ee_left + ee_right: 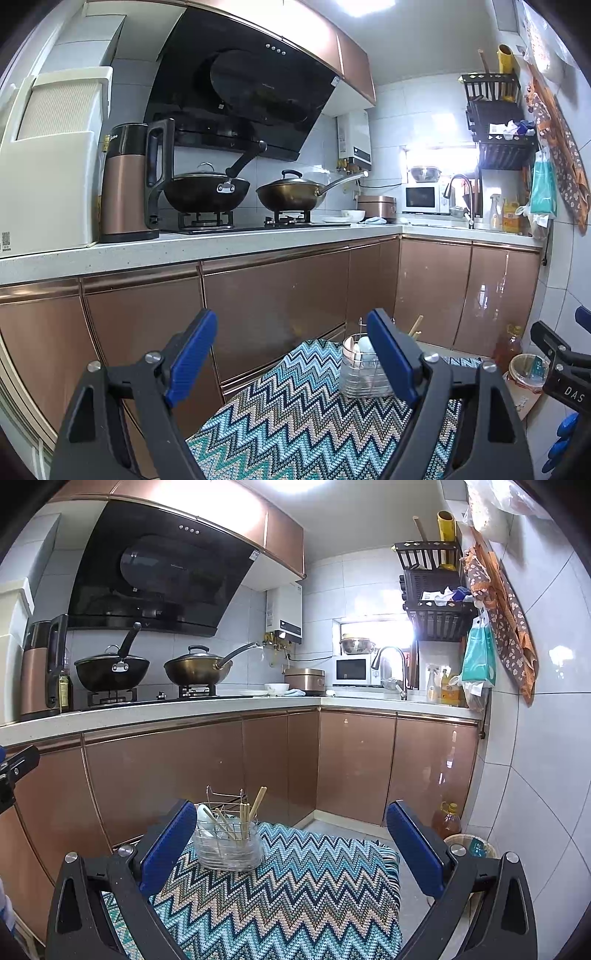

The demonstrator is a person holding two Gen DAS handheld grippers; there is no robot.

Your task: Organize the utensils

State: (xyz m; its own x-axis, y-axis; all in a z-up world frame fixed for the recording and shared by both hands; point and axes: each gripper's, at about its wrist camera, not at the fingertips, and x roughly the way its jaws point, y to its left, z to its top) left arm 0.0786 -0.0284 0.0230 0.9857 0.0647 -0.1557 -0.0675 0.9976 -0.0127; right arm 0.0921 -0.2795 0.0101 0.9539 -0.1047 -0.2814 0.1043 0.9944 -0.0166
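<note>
Left gripper: fingers spread wide, nothing between them, hanging above the zigzag cloth.
Utensil holder: clear caddy with wire frame, upright on the cloth; just ahead of the left gripper's right finger, which partly hides it.
Contents: white spoons on the caddy's left side, wooden chopsticks leaning right, all standing inside.
Right gripper: fingers spread, empty; caddy sits beside its left finger, inside the gap.
Loose utensils: none visible on the cloth.
Judgement: task looks at its start or finished; cannot tell which.
Technique: steady the caddy rim with one gripper, pinch a single chopstick near its top, lift straight up to avoid tipping the caddy.
</note>
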